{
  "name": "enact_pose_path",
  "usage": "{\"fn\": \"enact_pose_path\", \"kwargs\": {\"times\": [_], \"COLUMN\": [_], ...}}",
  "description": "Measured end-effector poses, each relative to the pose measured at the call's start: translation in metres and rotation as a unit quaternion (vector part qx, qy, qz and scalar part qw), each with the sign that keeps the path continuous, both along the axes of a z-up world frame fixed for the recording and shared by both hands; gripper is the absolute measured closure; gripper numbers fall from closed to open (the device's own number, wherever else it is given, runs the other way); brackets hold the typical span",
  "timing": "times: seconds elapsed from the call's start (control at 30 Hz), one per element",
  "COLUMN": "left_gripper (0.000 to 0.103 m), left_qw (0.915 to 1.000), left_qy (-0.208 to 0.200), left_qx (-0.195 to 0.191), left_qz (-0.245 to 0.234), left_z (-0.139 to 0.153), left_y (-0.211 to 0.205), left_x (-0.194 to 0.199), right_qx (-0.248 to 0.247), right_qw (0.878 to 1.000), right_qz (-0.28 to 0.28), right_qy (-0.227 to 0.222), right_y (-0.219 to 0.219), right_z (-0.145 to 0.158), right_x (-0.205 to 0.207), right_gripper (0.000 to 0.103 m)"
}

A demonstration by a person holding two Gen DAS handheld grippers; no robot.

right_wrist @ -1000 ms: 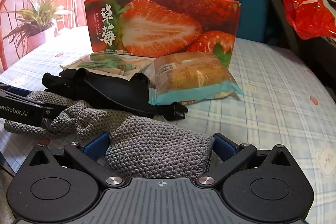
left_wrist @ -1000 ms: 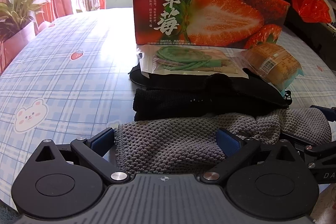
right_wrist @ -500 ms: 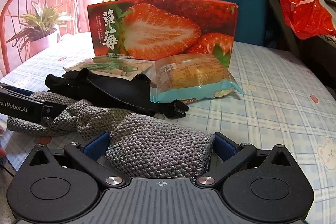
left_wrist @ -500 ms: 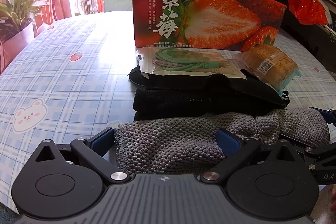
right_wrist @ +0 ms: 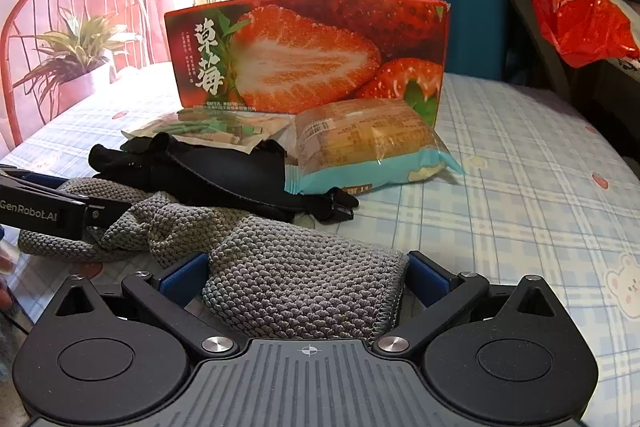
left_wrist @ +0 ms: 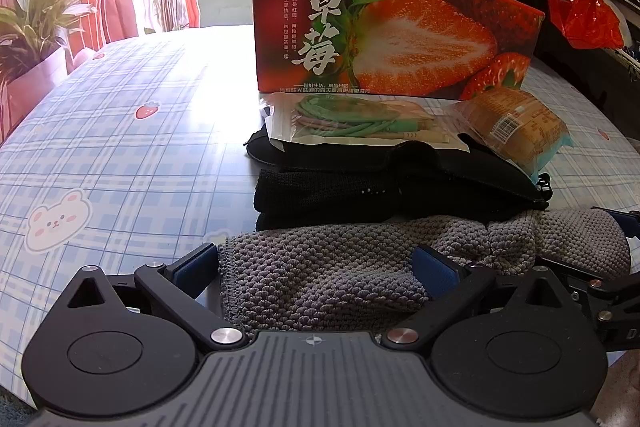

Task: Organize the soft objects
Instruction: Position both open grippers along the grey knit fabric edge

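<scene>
Here the left gripper (left_wrist: 316, 263) and right gripper (right_wrist: 308, 275) each spread wide around an end of the bumpy grey knit cloth (left_wrist: 328, 275) on the table's (left_wrist: 120, 147) near edge, the bread packet's (right_wrist: 368, 143) blue seam visible only rightward.

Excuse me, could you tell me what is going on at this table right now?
A person is working a grey knitted cloth with two handheld grippers: the left gripper straddles one end, the right gripper the other. Both look open around it. Beyond lie a black fabric strap and a red strawberry-printed box.
</scene>
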State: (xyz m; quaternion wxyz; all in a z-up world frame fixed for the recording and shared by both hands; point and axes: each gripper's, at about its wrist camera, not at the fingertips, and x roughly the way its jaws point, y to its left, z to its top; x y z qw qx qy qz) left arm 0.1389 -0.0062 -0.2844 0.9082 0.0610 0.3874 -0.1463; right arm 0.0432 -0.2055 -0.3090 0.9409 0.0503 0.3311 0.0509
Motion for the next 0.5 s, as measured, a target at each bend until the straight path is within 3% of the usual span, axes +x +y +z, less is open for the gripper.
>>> {"fn": "enact_pose_path", "kwargs": {"times": [0.07, 0.17, 0.33, 0.43, 0.5], "left_gripper": [0.000, 0.000, 0.000, 0.000, 0.000], "left_qw": [1.0000, 1.0000, 1.0000, 1.0000, 1.0000], "left_qy": [0.000, 0.000, 0.001, 0.002, 0.002], "left_qx": [0.000, 0.000, 0.000, -0.001, -0.001], "left_qz": [-0.001, 0.000, -0.001, -0.003, -0.003], "left_z": [0.000, 0.000, 0.000, 0.000, 0.000], "left_y": [0.000, 0.000, 0.000, 0.000, 0.000], "left_x": [0.000, 0.000, 0.000, 0.000, 0.000], "right_qx": [0.007, -0.009, -0.035, -0.036, -0.025], "right_qw": [1.000, 1.000, 0.997, 0.998, 0.999], "right_qz": [-0.003, -0.015, -0.004, 0.006, 0.007], "right_qy": [0.005, -0.023, -0.063, -0.046, -0.020], "right_y": [-0.002, -0.001, 0.004, 0.005, 0.002], "right_z": [0.005, 0.016, 0.033, 0.033, 0.027], "right_x": [-0.003, -0.015, -0.029, -0.026, -0.020], "right_gripper": [0.000, 0.001, 0.012, 0.035, 0.040]}}
